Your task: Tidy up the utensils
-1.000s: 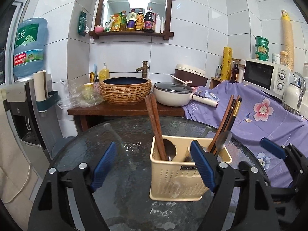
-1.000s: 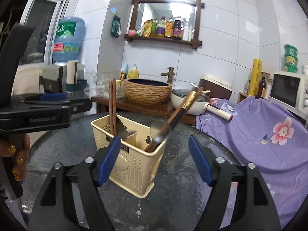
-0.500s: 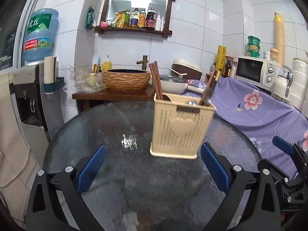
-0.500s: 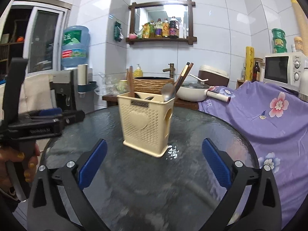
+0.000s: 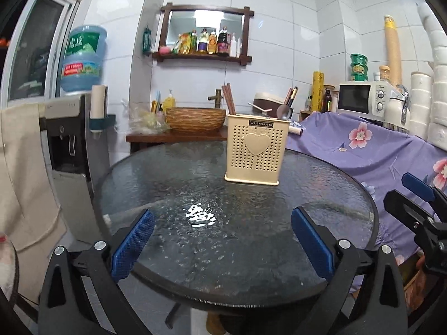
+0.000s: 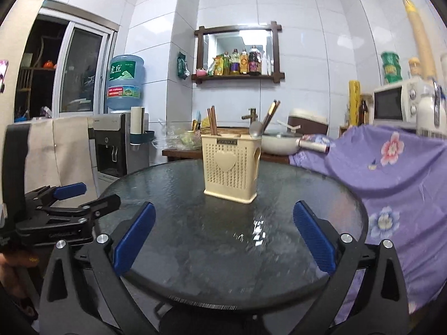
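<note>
Your left gripper hangs at 6 o'clock, fingers wide, holding nothing. At 12 o'clock the utensil holder stands upright on the glass table, chopsticks left, spoon right, apparently sorted. Your right gripper gapes empty, clear of it.

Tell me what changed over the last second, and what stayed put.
Both grippers backed away from the utensil holder toward the table's near edge: left gripper, right gripper. Both are open and empty, as before. The holder, chopsticks and spoon stayed on the glass table.
</note>
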